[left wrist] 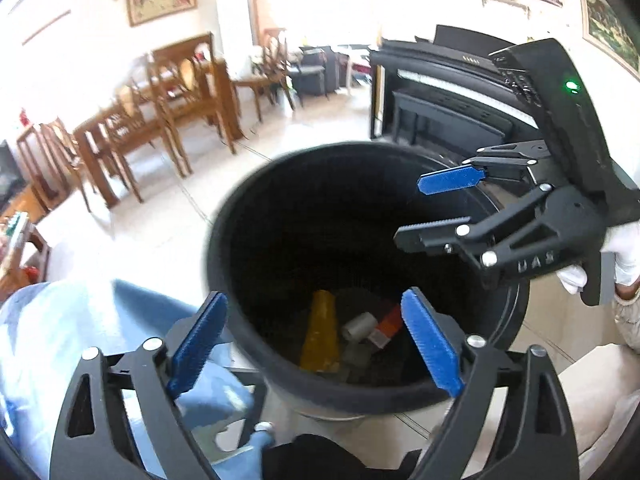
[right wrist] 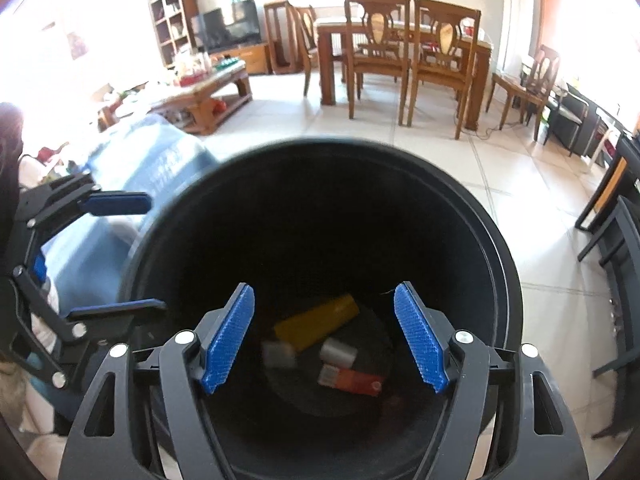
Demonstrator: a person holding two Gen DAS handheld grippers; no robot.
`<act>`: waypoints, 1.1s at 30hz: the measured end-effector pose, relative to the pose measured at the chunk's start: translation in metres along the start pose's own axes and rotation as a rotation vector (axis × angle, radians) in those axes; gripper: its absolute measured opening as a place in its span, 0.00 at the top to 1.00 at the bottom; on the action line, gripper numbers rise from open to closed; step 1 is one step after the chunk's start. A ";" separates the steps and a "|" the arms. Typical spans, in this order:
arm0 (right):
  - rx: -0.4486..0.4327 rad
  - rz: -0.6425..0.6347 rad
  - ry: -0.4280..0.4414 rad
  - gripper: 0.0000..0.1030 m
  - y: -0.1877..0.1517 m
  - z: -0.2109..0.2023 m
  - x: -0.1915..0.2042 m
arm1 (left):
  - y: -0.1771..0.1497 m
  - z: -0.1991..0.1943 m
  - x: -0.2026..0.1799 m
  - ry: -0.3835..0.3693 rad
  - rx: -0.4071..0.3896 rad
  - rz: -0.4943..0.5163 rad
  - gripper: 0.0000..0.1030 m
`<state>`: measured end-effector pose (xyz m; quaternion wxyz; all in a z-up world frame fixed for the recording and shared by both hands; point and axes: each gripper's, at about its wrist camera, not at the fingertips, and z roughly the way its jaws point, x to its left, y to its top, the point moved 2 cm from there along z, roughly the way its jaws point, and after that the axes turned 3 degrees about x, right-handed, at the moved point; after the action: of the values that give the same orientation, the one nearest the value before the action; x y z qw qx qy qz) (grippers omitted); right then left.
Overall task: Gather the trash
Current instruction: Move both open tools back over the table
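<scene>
While both grippers hang over the bin [right wrist: 496, 248], the room w/ its tiled floor [right wrist: 460, 168], dining table [right wrist: 400, 36] and chairs sits well behind it, a blue-covered seat [right wrist: 132, 168] beside the bin on one side and a black piano [left wrist: 440, 92] on the other. Bin is black, round, open-topped and upright; it fills most of both wrist views, so the trash lies straight below and ahead of each claw. Left gripper [left wrist: 312, 344] has its jaws spread wide w/ nothing between the pads, straddling the near rim. Right gripper [right wrist: 324, 336] is also apart, a bit less wide, and empty; from the left view it reaches in over the rim from the opposite side, held by a white-gloved hand [left wrist: 616, 264]. At the bin's bottom lie the collected bits: a yellow bottle [right wrist: 316, 322], longest piece, its long axis running slantwise across the right claw's gap; a small white roll [right wrist: 338, 352] just beside it; an orange-red packet [right wrist: 352, 380] near that; and a pale blurred scrap [right wrist: 278, 354], too smeared to name. Judging by that, the drop looks done, and next trash must be sought outside the bin; neither hand looks clearly nearer since none shows in either view.
</scene>
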<state>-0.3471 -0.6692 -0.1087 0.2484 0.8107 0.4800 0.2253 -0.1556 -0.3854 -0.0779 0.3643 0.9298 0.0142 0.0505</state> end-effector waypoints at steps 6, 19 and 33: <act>-0.055 0.020 0.126 0.13 0.021 -0.010 0.032 | -0.018 -0.035 0.023 0.089 -0.040 -0.071 0.05; -0.032 -0.122 0.293 0.05 0.069 0.007 0.158 | -0.083 -0.107 0.103 0.268 -0.061 -0.308 0.05; 0.014 -0.293 0.423 0.05 0.098 0.049 0.302 | -0.173 -0.184 0.192 0.389 -0.074 -0.533 0.05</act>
<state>-0.1201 -0.4500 -0.0476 0.1668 0.6689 0.6352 0.3482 0.0177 -0.1218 -0.0456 0.3888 0.8524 0.3245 0.1304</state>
